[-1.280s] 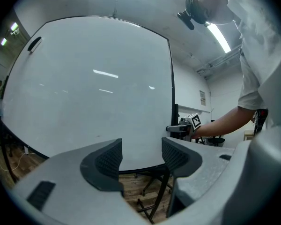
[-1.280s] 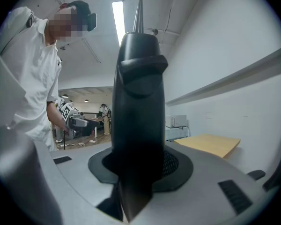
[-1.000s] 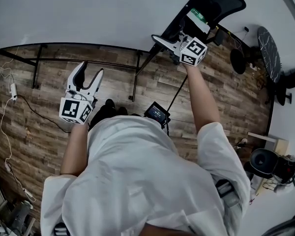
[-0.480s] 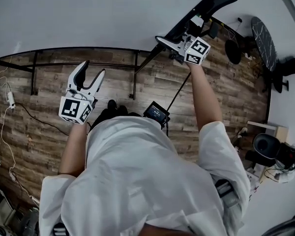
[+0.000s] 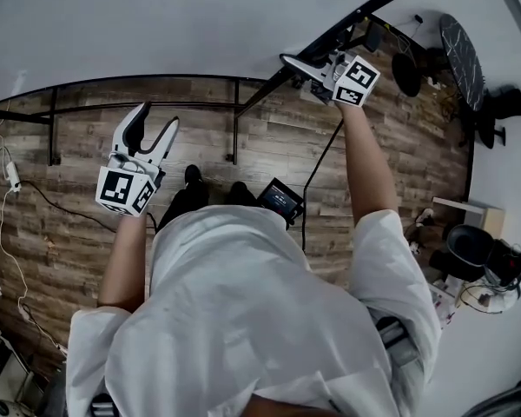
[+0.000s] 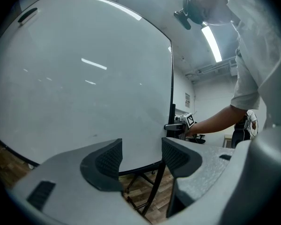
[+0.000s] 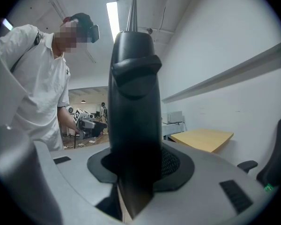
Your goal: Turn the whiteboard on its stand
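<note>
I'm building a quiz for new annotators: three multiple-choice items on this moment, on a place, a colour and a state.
1. What is the right gripper on? A) nothing B) the whiteboard's dark edge C) a mug
2. The floor's colour? A) brown wood B) green C) white
3. The left gripper's jaws? A) shut on that edge B) shut tight, empty C) open, empty

Key: B, the dark edge stands clamped between its jaws; A, brown planks show in the head view; C, the jaws stand apart with nothing between them.

Ahead: whiteboard (image 5: 156, 24) on stand (image 5: 234, 133); right gripper (image 5: 290, 62) on its right edge; left gripper (image 5: 159, 120) before its face, apparently apart.
</note>
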`<state>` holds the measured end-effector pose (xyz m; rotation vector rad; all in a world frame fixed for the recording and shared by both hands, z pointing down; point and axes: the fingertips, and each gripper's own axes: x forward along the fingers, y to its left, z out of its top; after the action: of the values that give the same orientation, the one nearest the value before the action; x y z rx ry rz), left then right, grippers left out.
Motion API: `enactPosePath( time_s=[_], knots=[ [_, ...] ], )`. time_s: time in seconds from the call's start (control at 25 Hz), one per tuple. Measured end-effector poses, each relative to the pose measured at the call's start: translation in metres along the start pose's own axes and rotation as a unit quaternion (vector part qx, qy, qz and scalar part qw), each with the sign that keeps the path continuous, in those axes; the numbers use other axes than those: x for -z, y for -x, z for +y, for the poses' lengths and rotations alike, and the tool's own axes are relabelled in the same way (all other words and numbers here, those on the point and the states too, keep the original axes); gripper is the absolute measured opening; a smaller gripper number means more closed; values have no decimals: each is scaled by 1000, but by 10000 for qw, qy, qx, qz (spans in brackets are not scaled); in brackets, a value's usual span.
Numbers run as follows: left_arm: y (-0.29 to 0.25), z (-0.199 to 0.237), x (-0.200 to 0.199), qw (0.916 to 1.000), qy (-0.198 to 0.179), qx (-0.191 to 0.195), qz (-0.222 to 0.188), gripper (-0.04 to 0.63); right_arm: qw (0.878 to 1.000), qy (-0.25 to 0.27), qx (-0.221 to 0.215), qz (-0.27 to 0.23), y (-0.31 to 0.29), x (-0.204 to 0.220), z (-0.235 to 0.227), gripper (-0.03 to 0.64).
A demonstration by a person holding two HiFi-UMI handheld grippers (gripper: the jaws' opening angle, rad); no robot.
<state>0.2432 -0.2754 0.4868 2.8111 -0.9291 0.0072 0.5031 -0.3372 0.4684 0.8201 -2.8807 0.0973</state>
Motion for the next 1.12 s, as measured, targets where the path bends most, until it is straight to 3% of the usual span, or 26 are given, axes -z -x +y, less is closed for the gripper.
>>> enactPosePath(
  time_s=[0.6,1.12],
  knots=[
    [-25,-82,-5,9998,-51,-130,-130,270,9999,40,94,-45,66,7,0,153],
    [-26,-117,1,9998,-76,-165,-88,270,9999,58,139,-21,108,13,4,153]
  ],
)
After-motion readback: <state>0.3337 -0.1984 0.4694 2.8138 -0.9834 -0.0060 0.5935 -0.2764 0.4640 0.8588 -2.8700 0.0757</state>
